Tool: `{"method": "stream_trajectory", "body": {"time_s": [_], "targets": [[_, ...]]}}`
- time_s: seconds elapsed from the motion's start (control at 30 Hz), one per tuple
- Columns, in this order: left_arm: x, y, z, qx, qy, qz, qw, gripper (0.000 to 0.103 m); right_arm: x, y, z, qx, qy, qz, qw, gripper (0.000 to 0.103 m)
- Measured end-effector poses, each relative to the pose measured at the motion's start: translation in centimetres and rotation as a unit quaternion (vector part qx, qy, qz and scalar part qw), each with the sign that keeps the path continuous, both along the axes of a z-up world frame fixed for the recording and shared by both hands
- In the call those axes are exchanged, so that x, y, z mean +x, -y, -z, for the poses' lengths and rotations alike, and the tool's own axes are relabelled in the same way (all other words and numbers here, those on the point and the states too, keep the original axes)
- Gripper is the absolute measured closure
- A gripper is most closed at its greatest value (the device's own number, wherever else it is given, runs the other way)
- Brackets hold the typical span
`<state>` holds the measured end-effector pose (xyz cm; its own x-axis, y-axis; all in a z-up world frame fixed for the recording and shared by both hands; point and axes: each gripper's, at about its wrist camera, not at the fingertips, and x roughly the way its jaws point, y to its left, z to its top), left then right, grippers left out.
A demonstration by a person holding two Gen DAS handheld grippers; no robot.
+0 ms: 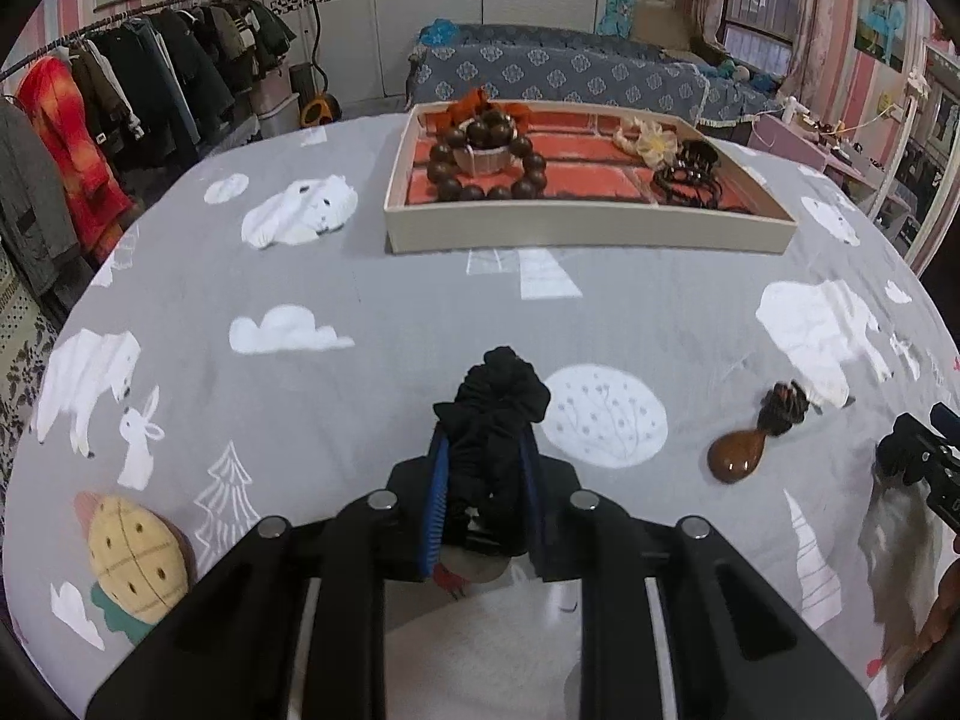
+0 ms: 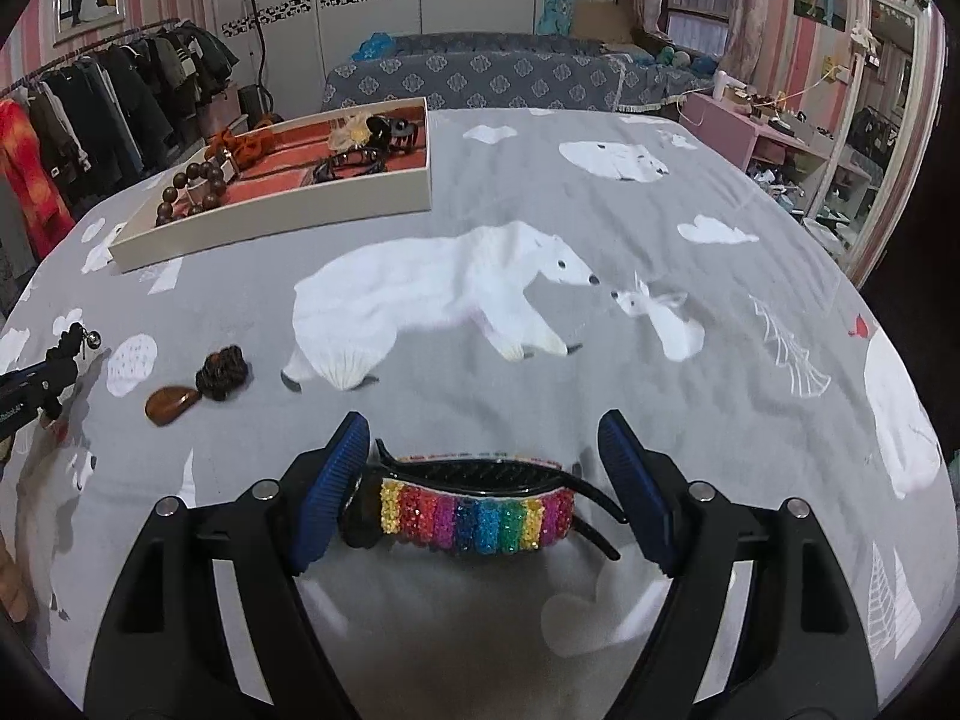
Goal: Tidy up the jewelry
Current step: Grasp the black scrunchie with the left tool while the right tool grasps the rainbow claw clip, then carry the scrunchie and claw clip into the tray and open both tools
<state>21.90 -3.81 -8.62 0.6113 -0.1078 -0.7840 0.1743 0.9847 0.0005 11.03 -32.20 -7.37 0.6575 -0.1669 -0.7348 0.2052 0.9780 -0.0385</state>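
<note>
My left gripper [image 1: 483, 450] is shut on a black scrunchie [image 1: 498, 414], held above the grey bedsheet. A cream tray [image 1: 588, 228] with an orange lining lies ahead; it holds a brown bead bracelet [image 1: 480, 165], a cream flower clip [image 1: 651, 144] and black claw clips [image 1: 690, 174]. My right gripper [image 2: 483, 450] is open, its fingers on either side of a rainbow rhinestone hair clip [image 2: 480, 516] that lies on the sheet. A brown hair clip with a dark flower [image 2: 198, 387] lies to the left; it also shows in the left wrist view [image 1: 756, 438].
The tray also shows in the right wrist view [image 2: 288, 216] at the far left. A clothes rack [image 1: 120, 90] stands at the left. A sofa [image 1: 558, 75] is behind the bed. The other gripper shows at the edge [image 1: 924, 468] and in the right wrist view [image 2: 36, 387].
</note>
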Motion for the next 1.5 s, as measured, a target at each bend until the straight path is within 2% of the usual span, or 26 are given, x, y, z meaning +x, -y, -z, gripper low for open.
{"method": "stream_trajectory", "body": {"time_s": [0.4, 0.57, 0.9, 1.1, 1.27, 1.5], "targets": [[3.3, 1.0, -2.3, 0.000, 0.017, 0.002, 0.9998, 0.081, 3.6, 0.3, -1.8, -0.005, 0.013, -0.009, 1.000, 0.026], [5.3, 1.4, -3.3, -0.002, 0.022, 0.002, 0.9997, 0.081, 6.2, -0.3, -3.5, -0.011, 0.021, -0.023, 0.999, 0.026], [11.3, 2.4, -4.7, -0.006, 0.029, -0.011, 0.9995, 0.081, 14.4, -2.6, -7.1, -0.012, 0.046, -0.050, 0.998, 0.026], [15.5, 2.5, -4.4, -0.013, 0.028, -0.021, 0.9993, 0.081, 19.7, -3.8, -6.4, -0.016, 0.045, -0.055, 0.997, 0.026], [19.2, 2.5, -3.1, -0.019, 0.017, -0.028, 0.9993, 0.081, 23.6, -3.7, -4.7, 0.005, 0.034, -0.051, 0.998, 0.026], [21.4, 2.4, -0.7, -0.021, 0.005, -0.023, 0.9995, 0.081, 27.1, -4.1, -2.4, -0.003, 0.033, -0.048, 0.998, 0.026]]}}
